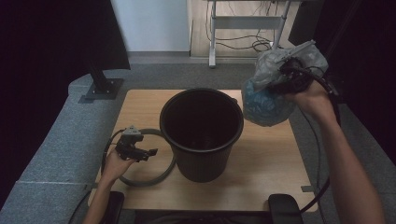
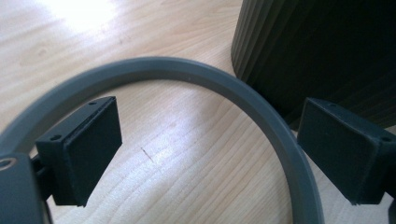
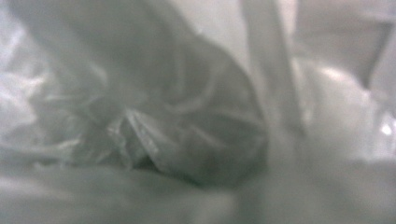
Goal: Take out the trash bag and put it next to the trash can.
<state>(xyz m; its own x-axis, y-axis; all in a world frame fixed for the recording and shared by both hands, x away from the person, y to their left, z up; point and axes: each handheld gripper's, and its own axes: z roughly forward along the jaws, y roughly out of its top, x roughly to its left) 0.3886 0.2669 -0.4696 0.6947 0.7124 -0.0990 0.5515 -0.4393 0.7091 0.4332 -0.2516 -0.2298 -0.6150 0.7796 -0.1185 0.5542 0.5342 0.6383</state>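
Note:
A black ribbed bin [image 1: 201, 135] stands upright in the middle of the wooden table [image 1: 271, 158]; its wall [image 2: 327, 46] fills the top right of the left gripper view. A grey ring [image 1: 144, 183] lies flat on the table at the bin's left foot. My left gripper [image 1: 149, 153] is low over this ring [image 2: 187, 70], open [image 2: 210, 149], with one pad on each side of the band and nothing touching them. My right gripper [image 1: 292, 77] is up to the right of the bin's rim, shut on the gathered neck of a translucent plastic bag [image 1: 266, 105] with blue contents. Crumpled bag film [image 3: 163, 116] covers its camera.
A grey padded surface [image 1: 51, 149] runs along the table's left side. A black post base [image 1: 100, 86] stands behind the table's left corner. A desk frame with cables [image 1: 243, 32] is on the floor at the back. A black pad [image 1: 285, 205] sits at the front edge.

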